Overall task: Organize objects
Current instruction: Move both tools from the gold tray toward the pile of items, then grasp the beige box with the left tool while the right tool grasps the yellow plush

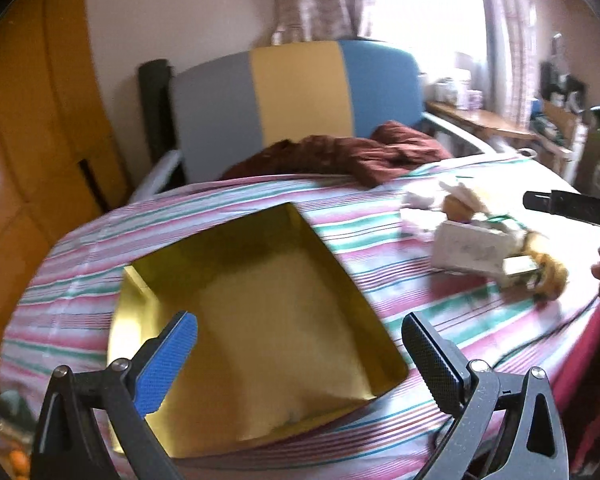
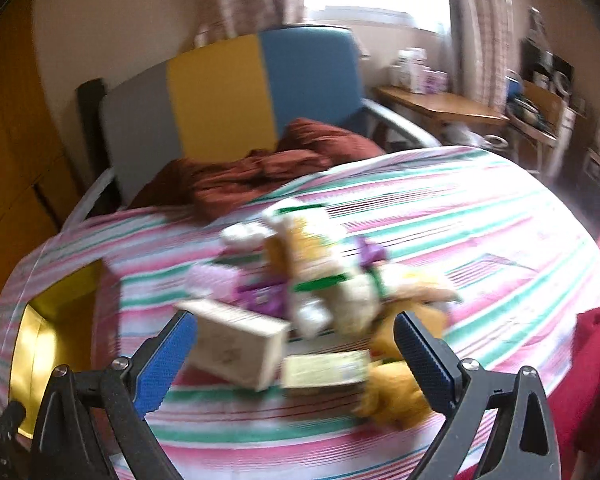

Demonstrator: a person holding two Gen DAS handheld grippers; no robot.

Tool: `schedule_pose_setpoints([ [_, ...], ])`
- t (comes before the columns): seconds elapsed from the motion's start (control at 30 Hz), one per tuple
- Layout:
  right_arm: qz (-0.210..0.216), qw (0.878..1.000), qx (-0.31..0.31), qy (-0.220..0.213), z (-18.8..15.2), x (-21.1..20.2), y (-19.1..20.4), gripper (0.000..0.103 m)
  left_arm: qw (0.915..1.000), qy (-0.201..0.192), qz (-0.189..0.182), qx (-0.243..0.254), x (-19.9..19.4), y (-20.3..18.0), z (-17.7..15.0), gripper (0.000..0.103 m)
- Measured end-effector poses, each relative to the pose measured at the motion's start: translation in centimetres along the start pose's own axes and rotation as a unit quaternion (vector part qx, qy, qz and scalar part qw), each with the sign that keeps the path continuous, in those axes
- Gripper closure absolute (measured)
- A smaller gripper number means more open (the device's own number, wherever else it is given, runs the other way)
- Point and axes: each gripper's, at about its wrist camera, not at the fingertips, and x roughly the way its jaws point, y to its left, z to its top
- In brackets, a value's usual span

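Note:
A gold open box (image 1: 256, 312) lies on the striped bedsheet (image 1: 364, 248), empty inside. My left gripper (image 1: 300, 360) hangs open just above its near half, nothing between the fingers. To the right sits a blurred pile of objects (image 1: 488, 240). In the right wrist view my right gripper (image 2: 300, 356) stands open over that pile: a pale wooden box (image 2: 236, 344), a flat yellow card (image 2: 324, 368), a yellow plush toy (image 2: 400, 392), a white plush (image 2: 340, 292) and purple items (image 2: 260, 292). The gold box's corner (image 2: 52, 332) shows at the left.
A rumpled dark red blanket (image 1: 340, 156) lies at the bed's far end before a grey, yellow and blue headboard (image 1: 300, 96). A wooden wardrobe (image 1: 32, 140) stands left, a cluttered side table (image 2: 440, 108) right. Red fabric (image 2: 596, 360) borders the bed's right edge.

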Motion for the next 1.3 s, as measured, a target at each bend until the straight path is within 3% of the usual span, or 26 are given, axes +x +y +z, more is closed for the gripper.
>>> schedule_pose_setpoints([
  [0.1,0.0,0.999,0.037,0.007,1.3,0.2,-3.1,0.002,0.9982,0.007,-0.056,-0.02,0.9,-0.8,1.1,0.0],
  [0.23,-0.003,0.996,0.089,0.004,2.0,0.0,-6.3,0.002,0.9959,0.025,-0.084,-0.023,2.3,-2.6,1.9,0.0],
  [0.33,-0.016,0.995,0.101,0.001,2.0,0.3,-8.0,0.002,0.9904,0.046,-0.125,-0.037,3.5,-3.8,2.6,0.0],
  [0.47,-0.009,0.993,0.117,-0.002,1.2,1.3,-9.7,0.002,0.9762,0.092,-0.188,-0.055,5.4,-6.2,4.0,0.0],
  [0.6,0.044,0.983,0.177,0.012,-0.2,2.5,-11.5,0.002,0.9568,0.147,-0.234,-0.089,7.8,-8.8,5.6,0.0],
  [0.73,0.07,0.978,0.194,-0.022,-0.6,1.5,-11.9,0.002,0.9461,0.174,-0.239,-0.132,10.1,-10.3,6.6,0.0],
  [0.9,0.088,0.972,0.215,-0.035,-0.8,1.1,-12.5,0.002,0.9135,0.242,-0.25,-0.211,14.1,-11.1,5.9,0.0],
  [1.0,0.091,0.972,0.214,-0.038,-0.7,1.0,-12.5,0.002,0.8892,0.277,-0.25,-0.265,16.0,-11.2,5.0,0.0],
  [1.3,0.099,0.971,0.213,-0.041,-0.7,1.1,-12.5,0.002,0.8698,0.281,-0.227,-0.336,18.5,-11.7,4.7,0.002],
])
